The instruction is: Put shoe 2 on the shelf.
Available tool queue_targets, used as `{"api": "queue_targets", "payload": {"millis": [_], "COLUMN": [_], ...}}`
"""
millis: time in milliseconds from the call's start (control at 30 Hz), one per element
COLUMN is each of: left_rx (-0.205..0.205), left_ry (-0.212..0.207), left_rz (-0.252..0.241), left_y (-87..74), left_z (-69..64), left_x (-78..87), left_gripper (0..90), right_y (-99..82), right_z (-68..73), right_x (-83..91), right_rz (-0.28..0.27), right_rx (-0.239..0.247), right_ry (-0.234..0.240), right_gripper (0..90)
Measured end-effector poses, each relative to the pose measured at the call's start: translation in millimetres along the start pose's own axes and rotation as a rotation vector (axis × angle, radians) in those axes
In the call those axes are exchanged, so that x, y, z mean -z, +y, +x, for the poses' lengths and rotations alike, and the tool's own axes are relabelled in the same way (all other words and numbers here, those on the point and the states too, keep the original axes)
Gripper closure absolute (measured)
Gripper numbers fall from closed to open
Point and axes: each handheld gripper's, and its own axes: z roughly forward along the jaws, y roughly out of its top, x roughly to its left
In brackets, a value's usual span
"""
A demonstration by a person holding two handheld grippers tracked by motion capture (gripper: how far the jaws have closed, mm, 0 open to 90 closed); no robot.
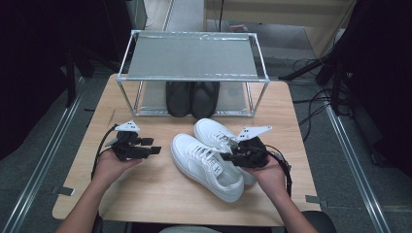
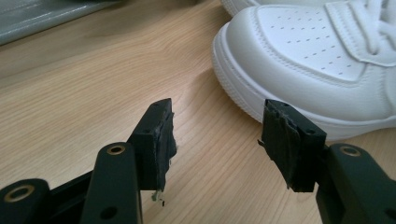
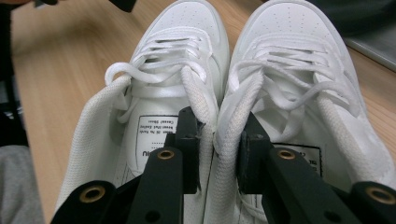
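Observation:
Two white lace-up sneakers lie side by side on the wooden table [image 1: 145,194], toes pointing away from me. My right gripper [image 3: 217,140] is shut on their touching inner collars: one jaw sits inside the left sneaker [image 3: 177,56], the other inside the right sneaker [image 3: 289,51]. From above, that gripper [image 1: 232,156] sits at the heel end of the pair [image 1: 204,165]. My left gripper [image 1: 156,146] hovers left of the shoes, open with nothing between its fingers. Along its own jaws, the left gripper [image 2: 217,135] faces the toe of a white sneaker [image 2: 303,60] a short way ahead.
A metal two-tier shoe rack [image 1: 192,56] stands at the far edge of the table. A pair of black shoes [image 1: 192,99] rests on its lower shelf. Bare wood lies to the left and in front of the sneakers. Cables run on the floor at the right.

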Motion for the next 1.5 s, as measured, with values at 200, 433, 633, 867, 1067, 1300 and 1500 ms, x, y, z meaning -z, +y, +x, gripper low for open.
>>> {"api": "queue_targets", "payload": {"millis": [200, 433, 633, 867, 1067, 1300, 1500], "left_rx": [0.017, 0.049, 0.075, 0.078, 0.089, 0.086, 0.092], "left_ry": [0.025, 0.062, 0.083, 0.092, 0.092, 0.096, 0.1], "left_rz": [-0.01, -0.029, -0.042, -0.037, -0.031, -0.034, -0.039], "left_y": [-8.5, -20.1, -27.9, -31.2, -32.5, -32.6, -33.4], "left_z": [2.4, 7.0, 12.4, 16.0, 19.1, 19.2, 20.5], "left_x": [8.9, 21.5, 28.7, 31.4, 30.6, 31.8, 32.9], "left_gripper": [42.5, 42.2, 41.7, 41.7, 41.3, 41.0, 41.0], "right_y": [12.8, 32.2, 51.6, 79.9, 102.3, 127.8, 149.0], "right_z": [-2.2, -5.7, -10.4, -10.3, -10.4, -6.4, -5.2], "right_x": [-1.3, -7.4, -10.8, -11.9, -2.9, 9.5, 23.3], "right_rz": [-0.003, -0.001, 0.009, 0.033, 0.017, 0.002, -0.02], "right_rx": [0.023, 0.063, 0.094, 0.133, 0.151, 0.187, 0.177], "right_ry": [0.06, 0.106, 0.139, 0.158, 0.18, 0.187, 0.197], "right_gripper": [75.1, 75.1, 75.1, 75.1, 75.0, 75.0, 74.9]}}
